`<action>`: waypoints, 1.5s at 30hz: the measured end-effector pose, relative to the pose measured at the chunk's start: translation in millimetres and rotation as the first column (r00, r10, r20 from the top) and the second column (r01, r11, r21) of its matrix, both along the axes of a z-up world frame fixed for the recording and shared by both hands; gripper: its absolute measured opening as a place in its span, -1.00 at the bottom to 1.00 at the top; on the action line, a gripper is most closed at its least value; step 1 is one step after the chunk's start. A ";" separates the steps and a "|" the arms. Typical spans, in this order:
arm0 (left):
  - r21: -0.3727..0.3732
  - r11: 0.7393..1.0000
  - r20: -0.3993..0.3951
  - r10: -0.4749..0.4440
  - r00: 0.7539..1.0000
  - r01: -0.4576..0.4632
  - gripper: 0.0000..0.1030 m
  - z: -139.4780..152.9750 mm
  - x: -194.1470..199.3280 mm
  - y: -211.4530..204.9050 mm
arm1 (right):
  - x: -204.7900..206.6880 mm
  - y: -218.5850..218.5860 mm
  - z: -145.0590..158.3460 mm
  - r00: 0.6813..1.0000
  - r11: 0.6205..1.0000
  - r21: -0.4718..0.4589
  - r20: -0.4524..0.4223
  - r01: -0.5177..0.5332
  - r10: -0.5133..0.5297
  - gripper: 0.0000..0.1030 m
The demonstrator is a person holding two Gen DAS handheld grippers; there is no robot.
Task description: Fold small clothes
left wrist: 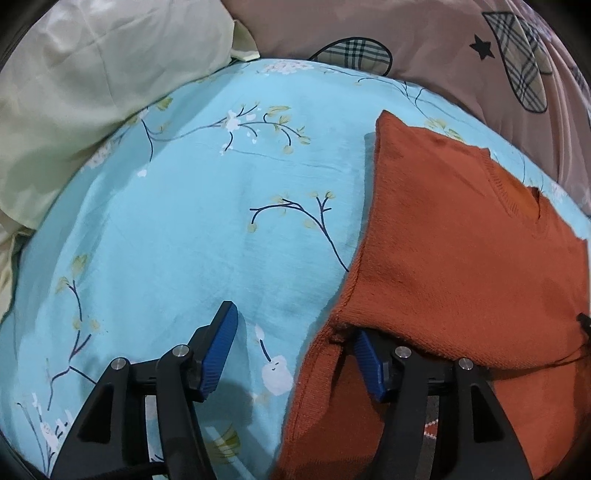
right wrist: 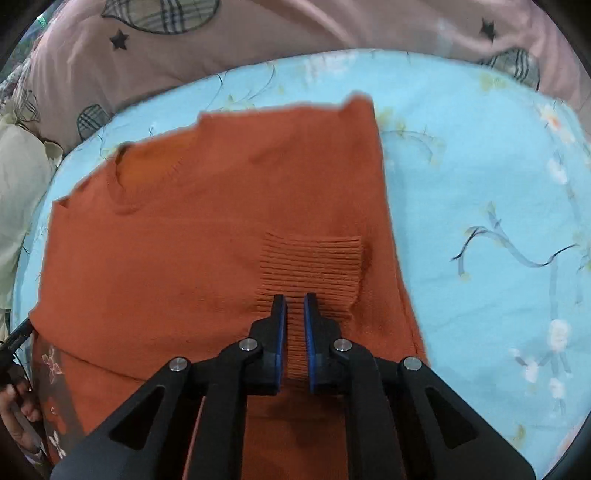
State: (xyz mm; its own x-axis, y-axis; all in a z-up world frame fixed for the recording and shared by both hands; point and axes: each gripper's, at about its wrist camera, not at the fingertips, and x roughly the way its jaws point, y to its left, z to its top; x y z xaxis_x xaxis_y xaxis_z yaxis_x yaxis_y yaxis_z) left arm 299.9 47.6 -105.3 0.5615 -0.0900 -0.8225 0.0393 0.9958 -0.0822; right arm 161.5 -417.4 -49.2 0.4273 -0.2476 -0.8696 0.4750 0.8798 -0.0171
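Note:
A rust-orange knitted sweater (left wrist: 461, 258) lies on a light blue flowered sheet (left wrist: 203, 221), neckline toward the far side. My left gripper (left wrist: 295, 332) stands wide open at the sweater's left edge. Its right finger (left wrist: 367, 356) is tucked under a fold of the knit and its left finger (left wrist: 221, 332) rests over bare sheet. In the right wrist view the sweater (right wrist: 177, 251) fills the middle, with a sleeve folded across its body. My right gripper (right wrist: 294, 299) is shut on the sleeve's ribbed cuff (right wrist: 314, 262), a strip of rib showing between the blue pads.
A pale green pillow (left wrist: 92, 103) lies at the far left. A pink quilt (right wrist: 295, 33) with plaid patches runs along the far side. Bare sheet (right wrist: 480, 221) spreads right of the sweater. A hand (right wrist: 18, 406) shows at the lower left edge.

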 end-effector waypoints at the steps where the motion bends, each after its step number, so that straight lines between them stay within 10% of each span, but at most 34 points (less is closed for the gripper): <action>1: -0.005 1.000 -0.007 -0.008 1.000 0.008 0.22 1.3 -0.1 1.1 | -3.7 -0.2 4.0 1.000 1.000 0.010 0.015 0.006 -0.007 -0.79; 10: 0.053 0.984 -0.031 -0.168 0.985 0.169 0.18 12.0 -61.1 3.7 | -69.9 35.7 28.0 0.995 0.994 0.045 0.014 -0.095 0.095 -0.48; 25: -0.009 0.931 -0.075 -0.365 0.928 0.365 0.34 2.6 -229.6 39.0 | -300.1 89.5 38.0 0.989 0.996 0.042 -0.125 -0.074 0.079 -0.36; 45: -0.103 0.871 -0.138 -0.491 0.860 0.481 0.06 -19.5 -270.1 32.2 | -321.5 95.1 17.4 0.986 0.955 0.248 0.071 -0.165 0.152 -0.33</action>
State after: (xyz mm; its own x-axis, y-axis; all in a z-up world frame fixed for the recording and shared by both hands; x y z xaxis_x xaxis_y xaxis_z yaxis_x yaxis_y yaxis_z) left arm 29.9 79.7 -124.7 0.2992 -0.3730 -0.8783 0.4988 0.8458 -0.1893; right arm -160.0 -322.3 -31.9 0.4879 0.0514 -0.8714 0.3239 0.9163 0.2354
